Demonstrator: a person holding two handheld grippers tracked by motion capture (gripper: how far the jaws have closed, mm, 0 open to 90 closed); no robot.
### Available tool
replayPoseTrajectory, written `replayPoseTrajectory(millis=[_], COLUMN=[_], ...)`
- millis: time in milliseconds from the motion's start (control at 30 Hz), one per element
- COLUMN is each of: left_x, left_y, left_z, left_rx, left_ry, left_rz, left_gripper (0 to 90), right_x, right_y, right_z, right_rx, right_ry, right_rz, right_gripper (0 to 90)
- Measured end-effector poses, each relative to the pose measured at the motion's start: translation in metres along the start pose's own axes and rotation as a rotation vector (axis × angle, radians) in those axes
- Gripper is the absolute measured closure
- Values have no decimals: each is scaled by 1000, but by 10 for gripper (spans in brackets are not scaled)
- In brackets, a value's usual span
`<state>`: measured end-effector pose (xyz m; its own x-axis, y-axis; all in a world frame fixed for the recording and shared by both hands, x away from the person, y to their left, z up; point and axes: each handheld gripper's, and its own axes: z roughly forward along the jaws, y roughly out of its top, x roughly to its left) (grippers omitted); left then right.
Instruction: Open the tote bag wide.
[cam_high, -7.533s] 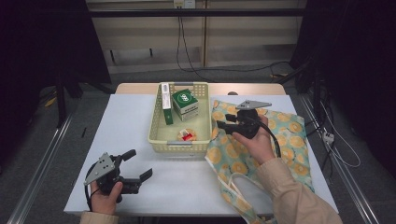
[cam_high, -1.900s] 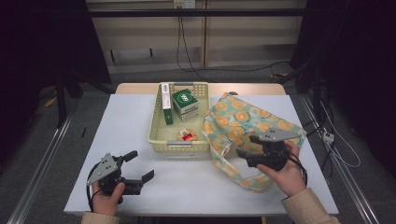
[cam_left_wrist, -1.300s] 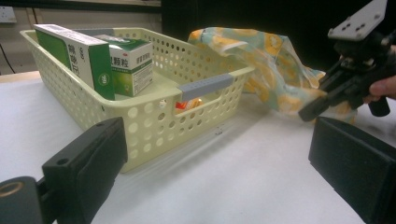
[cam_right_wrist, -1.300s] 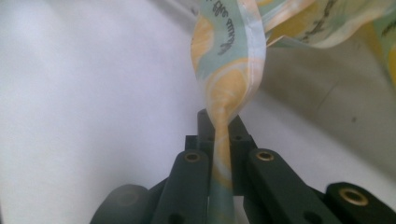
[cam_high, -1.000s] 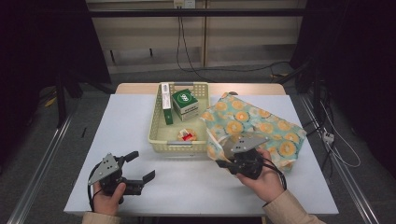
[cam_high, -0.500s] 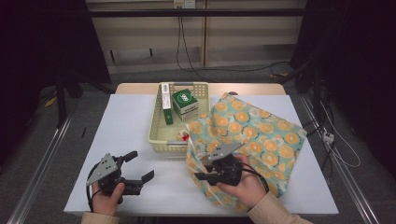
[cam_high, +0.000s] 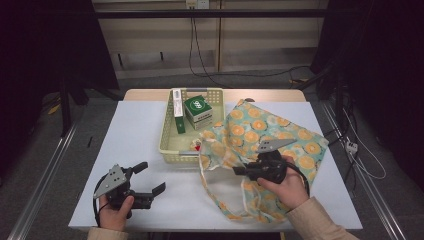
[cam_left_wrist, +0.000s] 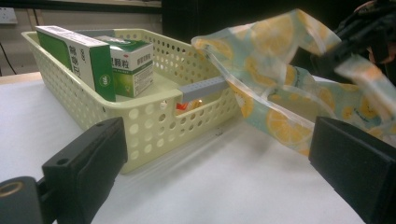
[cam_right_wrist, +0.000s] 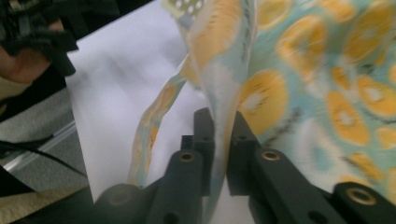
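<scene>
I am holding the right gripper (cam_high: 239, 170) over the near right part of the white table (cam_high: 140, 130), and its black jaws are pinching a fold of the fabric bag (cam_high: 270, 132), a thin, soft cloth printed with orange slices on a pale teal ground. In the right gripper view the cloth (cam_right_wrist: 233, 60) is running down between the two jaws, which are pressed together on it, while a narrow strap (cam_right_wrist: 154, 121) of the same print is hanging loose to one side. The rest of the bag is lying crumpled and spread across the right half of the table, with its left edge touching the rim of the pale yellow plastic basket (cam_high: 167, 142), whose walls are perforated with round holes. Inside the basket a long green and white carton (cam_high: 178, 110) is lying beside a squarer green and white box (cam_high: 198, 112), and something small and red (cam_high: 198, 147) is sitting at the near corner. I am resting the left gripper (cam_high: 150, 180) at the near left of the table, its blocky black jaws standing wide apart and holding nothing, pointing toward the basket (cam_left_wrist: 140, 112).
</scene>
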<state>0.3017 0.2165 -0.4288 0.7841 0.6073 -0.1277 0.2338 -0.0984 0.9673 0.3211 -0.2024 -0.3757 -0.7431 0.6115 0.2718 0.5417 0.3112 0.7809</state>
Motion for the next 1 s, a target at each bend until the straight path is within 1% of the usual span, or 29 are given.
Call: replayPoseTrajectory(millis=[33,67,100,133,200,267,300,367,433,467,533,633,733,767,833,867,933,1000], left_x=[0,0,0,-1,-1,-1,-1,-1,-1,0,0,1,2,2,3,3,3,3], left_y=[0,0,0,0,0,0,0,0,0,0,-1,-1,-1,-1,-1,-1,-1,-2], left_z=[0,0,1,1,1,1,1,1,1,1,2,2,1,0,0,0,0,1], left_rx=[1,2,1,1,2,2,1,-3,-6,-5,-2,-3,-6,-7,-9,-10,-9,-8], left_ry=[0,0,-1,-2,-3,-4,-4,-4,-5,-6,-7,-4,-3,-2,-1,-1,-1,-3], left_rz=[-1,-3,-2,-2,1,0,-1,-2,-2,-2,-4,-11,-12,-12,-14,-14,-14,-18], left_gripper=[46,46,46,46,46,46,46,46,46,46,46,46,46,46,46,46,46,46], right_x=[-5,-11,-16,-22,-34,-48,-55,-69,-82,-88,-97,-108,-118,-120,-125,-128,-134,-140], right_y=[1,3,4,5,7,6,5,2,-2,-3,-5,-6,-9,-9,-9,-9,-10,-8], right_z=[-4,-8,-12,-16,-23,-28,-30,-32,-31,-30,-28,-24,-18,-17,-15,-14,-13,-13], right_rx=[-9,-17,-22,-23,-34,-46,-53,-51,-63,-63,-55,-70,-58,-55,-40,-40,-62,-82], right_ry=[0,-13,-33,-54,-82,-102,-108,-125,-121,-127,-147,-138,-156,-167,-208,-221,-236,-256], right_rz=[12,24,26,14,27,61,86,120,164,186,189,192,194,178,144,142,156,160], right_gripper=[872,882,883,883,882,882,882,880,880,881,881,886,888,889,889,889,890,889])
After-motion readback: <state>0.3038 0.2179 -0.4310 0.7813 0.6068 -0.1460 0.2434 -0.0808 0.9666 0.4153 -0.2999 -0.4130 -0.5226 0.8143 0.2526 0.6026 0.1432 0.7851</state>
